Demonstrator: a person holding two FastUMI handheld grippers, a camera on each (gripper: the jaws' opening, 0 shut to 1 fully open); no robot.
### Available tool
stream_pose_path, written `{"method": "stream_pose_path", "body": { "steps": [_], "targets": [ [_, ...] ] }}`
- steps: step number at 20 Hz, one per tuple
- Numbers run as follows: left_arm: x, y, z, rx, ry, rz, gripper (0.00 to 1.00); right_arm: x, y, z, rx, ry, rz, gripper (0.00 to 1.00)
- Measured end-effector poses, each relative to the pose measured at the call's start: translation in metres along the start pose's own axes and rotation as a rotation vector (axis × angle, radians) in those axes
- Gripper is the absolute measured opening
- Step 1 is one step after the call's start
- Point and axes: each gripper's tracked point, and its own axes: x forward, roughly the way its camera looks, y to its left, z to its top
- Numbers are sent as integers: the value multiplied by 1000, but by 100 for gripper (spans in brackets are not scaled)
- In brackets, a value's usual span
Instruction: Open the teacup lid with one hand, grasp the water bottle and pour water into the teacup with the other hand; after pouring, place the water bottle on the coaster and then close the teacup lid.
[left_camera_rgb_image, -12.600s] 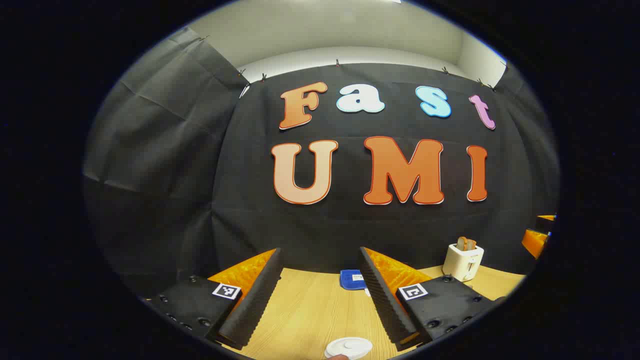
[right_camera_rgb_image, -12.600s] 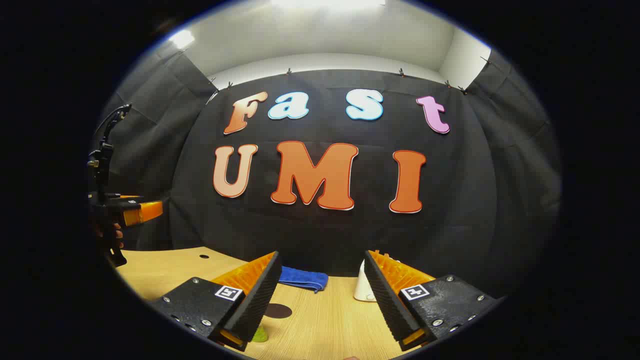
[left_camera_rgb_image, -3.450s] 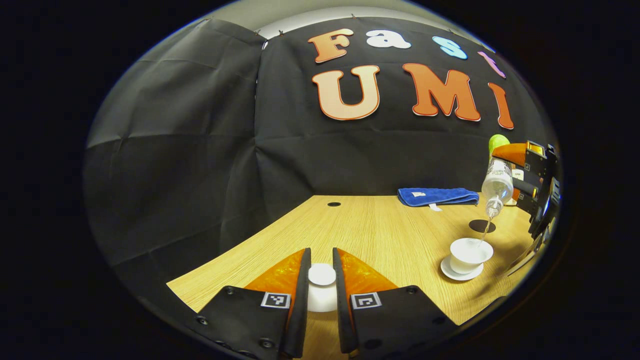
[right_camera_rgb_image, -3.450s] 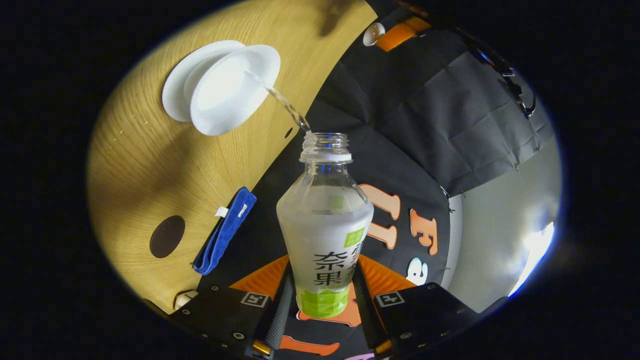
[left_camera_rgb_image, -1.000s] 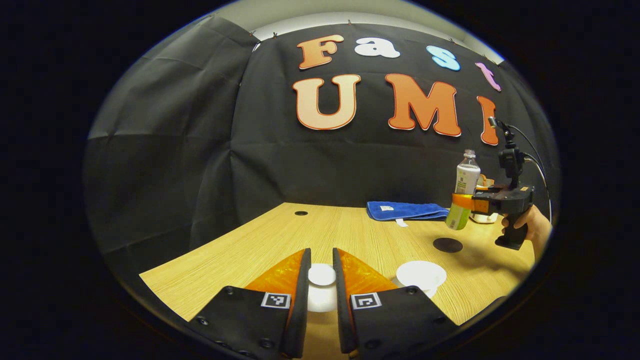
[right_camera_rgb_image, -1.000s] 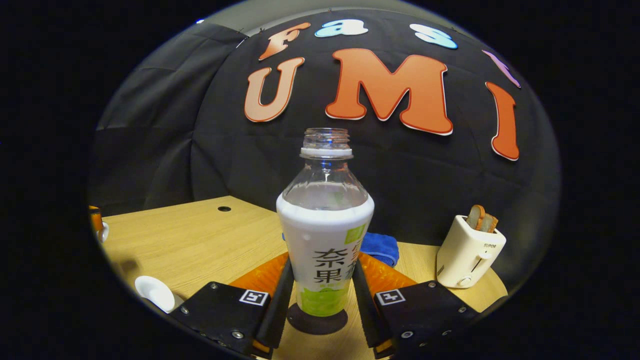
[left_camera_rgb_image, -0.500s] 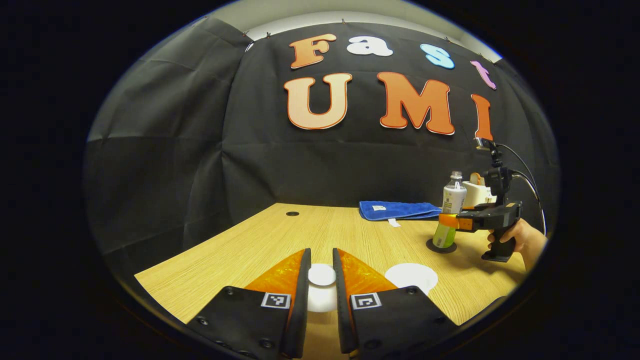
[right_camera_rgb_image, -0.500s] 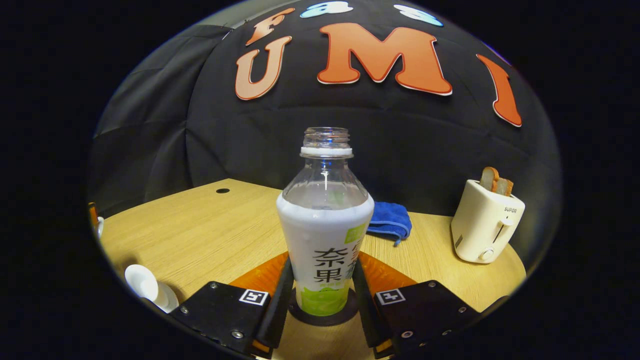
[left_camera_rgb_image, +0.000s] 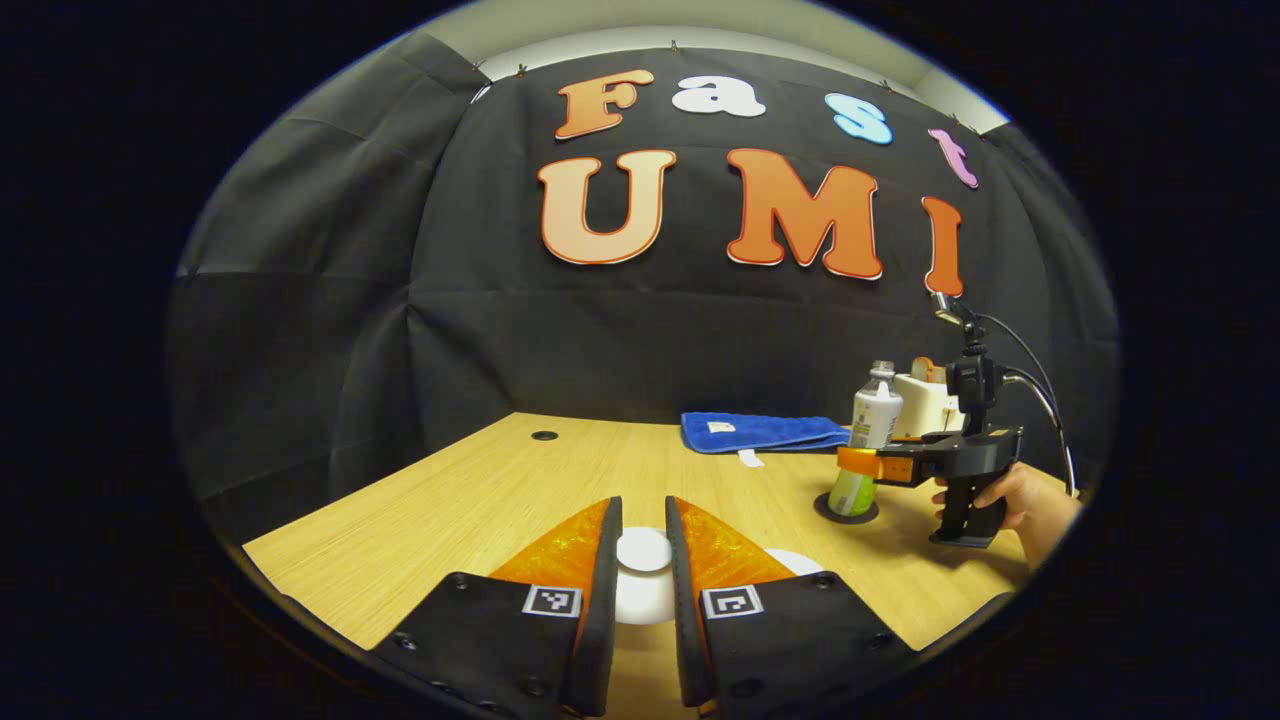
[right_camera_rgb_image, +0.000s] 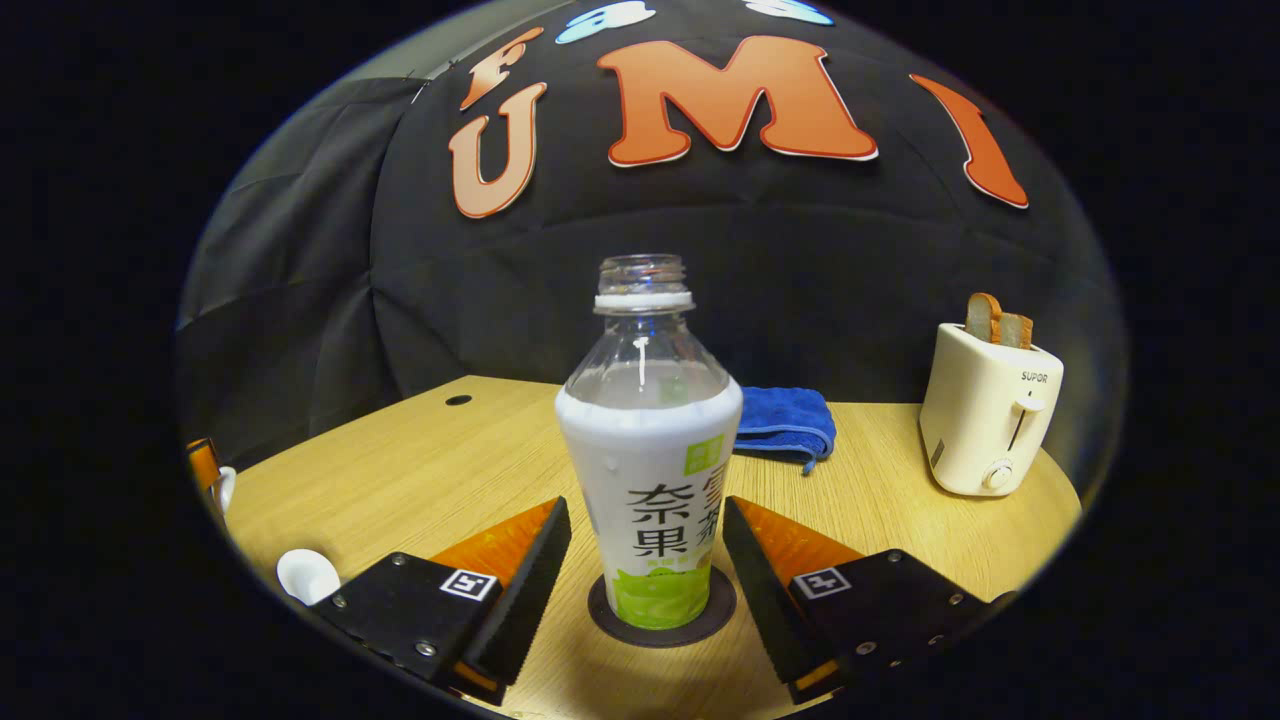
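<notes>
- Left gripper view: our left gripper (left_camera_rgb_image: 641, 560) has its jaws drawn in close on the knob of the white teacup lid (left_camera_rgb_image: 643, 572), one finger pressing on each side, so the lid sits held between them above the desk (left_camera_rgb_image: 480, 505).
- Just right of those jaws a sliver of the white teacup (left_camera_rgb_image: 795, 562) peeks out from behind the right finger, lidless and resting on the desk.
- Farther right, the water bottle (left_camera_rgb_image: 868, 440) stands upright on the dark round coaster (left_camera_rgb_image: 846, 508); our right gripper (left_camera_rgb_image: 858, 463) reaches in around the bottle's lower half, held by a hand (left_camera_rgb_image: 1010, 498).
- Behind them lie a folded blue cloth (left_camera_rgb_image: 762, 432) and a cream toaster (left_camera_rgb_image: 928, 404).
- Right gripper view: the right gripper's (right_camera_rgb_image: 645, 565) jaws stand apart, a clear gap showing on each side of the water bottle (right_camera_rgb_image: 650, 450); neither finger touches it.
- The bottle stands upright and uncapped, centred between the jaws, its base on the coaster (right_camera_rgb_image: 660, 610).
- At the far left edge the teacup (right_camera_rgb_image: 308, 575) sits on the desk (right_camera_rgb_image: 420, 470).
- The blue cloth (right_camera_rgb_image: 785, 418) lies behind the bottle; the toaster (right_camera_rgb_image: 990, 405), with bread in it, stands at right.
</notes>
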Motion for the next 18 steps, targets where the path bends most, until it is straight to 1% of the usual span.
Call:
{"method": "stream_pose_path", "body": {
  "steps": [2,6,8,13,18],
  "targets": [
    [7,-22,2,-13,-12,-45,30,-10,-4,10,4,-28,-7,98],
    [21,-57,-2,-5,-15,-115,29,-39,-15,25,2,-86,-21,98],
    [25,-69,-11,4,4,-131,30,-54,-22,33,3,-121,-30,98],
    [35,-86,-41,31,73,-144,30,-94,-41,46,7,-184,-62,97],
    [39,-87,-66,67,133,-122,30,-122,-58,55,26,-236,-87,97]
  ]
}}
